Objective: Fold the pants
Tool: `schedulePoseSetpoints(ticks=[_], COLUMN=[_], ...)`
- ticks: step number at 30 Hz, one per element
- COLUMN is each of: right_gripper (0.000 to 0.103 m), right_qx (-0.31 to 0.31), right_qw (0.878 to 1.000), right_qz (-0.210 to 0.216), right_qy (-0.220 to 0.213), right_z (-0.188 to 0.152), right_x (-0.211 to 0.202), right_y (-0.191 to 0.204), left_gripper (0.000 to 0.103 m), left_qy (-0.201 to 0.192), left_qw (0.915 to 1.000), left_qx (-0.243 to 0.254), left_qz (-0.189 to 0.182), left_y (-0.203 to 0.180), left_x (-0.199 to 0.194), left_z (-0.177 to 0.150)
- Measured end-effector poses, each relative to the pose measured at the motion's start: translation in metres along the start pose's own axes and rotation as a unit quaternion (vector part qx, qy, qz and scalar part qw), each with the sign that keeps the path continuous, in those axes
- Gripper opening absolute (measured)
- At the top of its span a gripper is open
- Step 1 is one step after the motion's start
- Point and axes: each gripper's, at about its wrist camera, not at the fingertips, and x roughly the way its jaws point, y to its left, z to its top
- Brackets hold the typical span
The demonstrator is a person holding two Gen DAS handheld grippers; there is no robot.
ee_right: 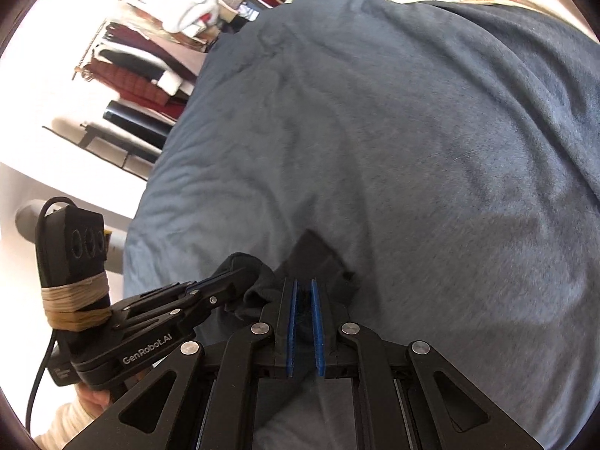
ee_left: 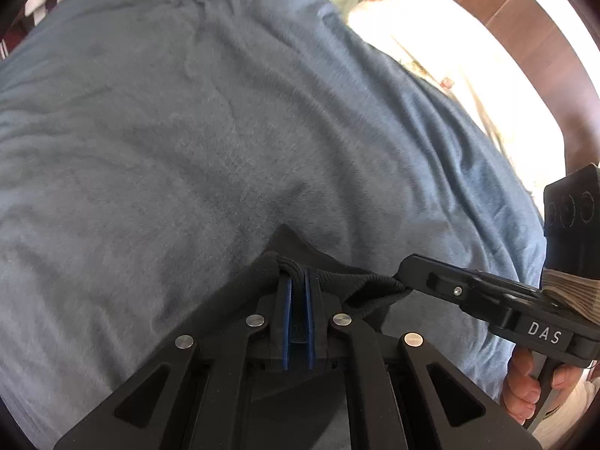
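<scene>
The black pants (ee_left: 352, 281) hang bunched between both grippers, held up over a blue blanket (ee_left: 187, 131). My left gripper (ee_left: 298, 281) is shut on the ribbed black edge of the pants. My right gripper (ee_right: 303, 288) is shut on the black pants (ee_right: 318, 258) too. In the left wrist view the right gripper (ee_left: 407, 273) comes in from the right and bites the same edge close by. In the right wrist view the left gripper (ee_right: 240, 273) comes in from the left. Most of the pants hang below, hidden from view.
The blue blanket (ee_right: 412, 150) covers the bed. A cream floral pillow (ee_left: 431, 37) lies at the far right by a wooden floor (ee_left: 543, 37). A clothes rack (ee_right: 150, 56) with hanging garments stands left of the bed.
</scene>
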Motion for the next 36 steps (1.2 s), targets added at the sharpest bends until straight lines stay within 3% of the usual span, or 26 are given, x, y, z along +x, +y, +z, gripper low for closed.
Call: schedulePoseSetpoints(ticks=[4,9,10,11,13,16,19,21,23,25,28,32,36], right_gripper=[0.010,0.010,0.010,0.010,0.010,0.010,0.010,0.010,0.010,0.010,0.010,0.010,0.010], right_qx=[0.007,0.014,0.016,0.018,0.018,0.015,0.013,0.010,0.004,-0.002,0.003,0.010,0.014], right_qw=[1.000,0.999,0.998,0.998,0.998,0.998,0.999,0.999,0.999,0.999,0.999,0.998,0.999], right_qz=[-0.004,-0.049,-0.055,-0.061,-0.064,-0.056,-0.051,-0.047,-0.048,-0.051,-0.050,-0.055,-0.045], right_qy=[0.005,-0.017,-0.020,-0.022,-0.021,-0.015,-0.004,0.004,0.006,0.006,0.001,-0.007,-0.011], right_z=[0.007,0.006,0.004,0.002,-0.003,-0.011,-0.017,-0.022,-0.025,-0.027,-0.026,-0.026,-0.027], right_x=[0.010,0.006,0.004,0.003,0.001,0.003,0.010,0.014,0.019,0.022,0.026,0.028,0.030], right_y=[-0.011,-0.028,-0.030,-0.033,-0.033,-0.029,-0.026,-0.023,-0.020,-0.017,-0.014,-0.012,-0.012], left_gripper=[0.011,0.018,0.027,0.052,0.074,0.073,0.069,0.058,0.039,0.028,0.025,0.015,0.011], left_qy=[0.032,0.041,0.045,0.044,0.026,0.015,-0.005,-0.005,0.023,0.048,0.060,0.107,0.123], left_qw=[0.9994,0.9986,0.9978,0.9970,0.9956,0.9922,0.9885,0.9843,0.9824,0.9819,0.9814,0.9794,0.9791], left_qx=[-0.001,0.033,0.048,0.062,0.084,0.121,0.141,0.160,0.166,0.164,0.169,0.170,0.160], left_qz=[-0.010,-0.002,0.005,0.016,0.035,0.025,0.054,0.074,0.082,0.082,0.070,0.022,-0.028], left_y=[0.005,0.004,0.001,-0.001,-0.006,-0.014,-0.011,-0.003,0.011,0.023,0.031,0.032,0.033], left_x=[0.011,-0.003,-0.008,-0.012,-0.021,-0.030,-0.031,-0.024,-0.008,0.004,0.019,0.043,0.043], left_z=[0.002,0.009,0.010,0.012,0.016,0.024,0.030,0.036,0.041,0.045,0.047,0.047,0.048])
